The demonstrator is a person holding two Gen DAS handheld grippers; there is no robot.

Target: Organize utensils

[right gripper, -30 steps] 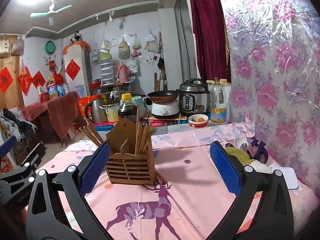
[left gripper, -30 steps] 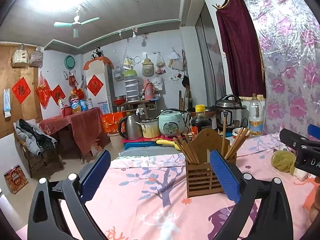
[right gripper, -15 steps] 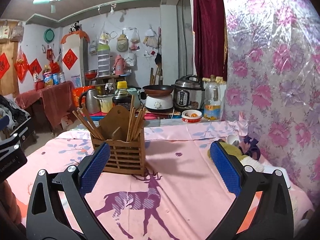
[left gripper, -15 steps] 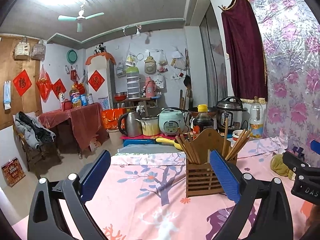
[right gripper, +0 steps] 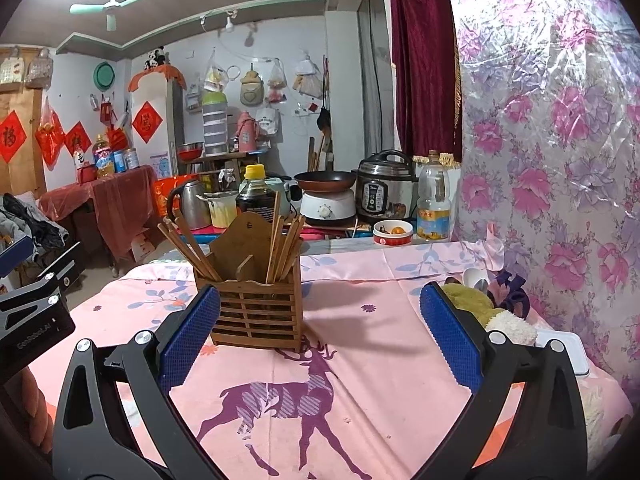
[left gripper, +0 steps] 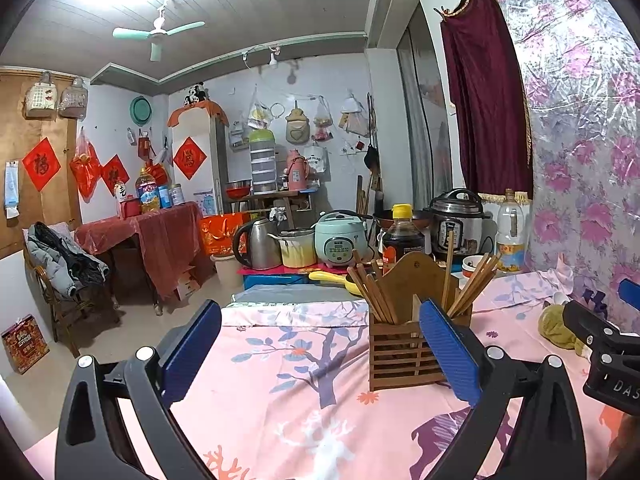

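A slatted wooden utensil holder (left gripper: 400, 356) (right gripper: 258, 314) stands upright on the pink deer-print tablecloth (right gripper: 360, 360), with several wooden chopsticks (right gripper: 280, 246) (left gripper: 374, 292) leaning out of both its compartments. My left gripper (left gripper: 320, 348) is open and empty, its right pad partly in front of the holder. My right gripper (right gripper: 320, 332) is open and empty too, its left pad just in front of the holder's left corner. A white spoon (right gripper: 474, 278) lies by the floral wall at the right.
A yellow-green cloth (right gripper: 472, 300) and a white box (right gripper: 564, 348) lie at the table's right edge. Behind the table stand a soy sauce bottle (right gripper: 256, 192), kettle (right gripper: 192, 204), pan (right gripper: 326, 178), pressure cooker (right gripper: 386, 192) and small bowl (right gripper: 394, 232). The other gripper's body (left gripper: 608, 352) shows at right.
Both grippers have moved a little closer to the holder and lower, so it looms larger in the right wrist view. Both stay open; the holder and chopsticks have not moved.
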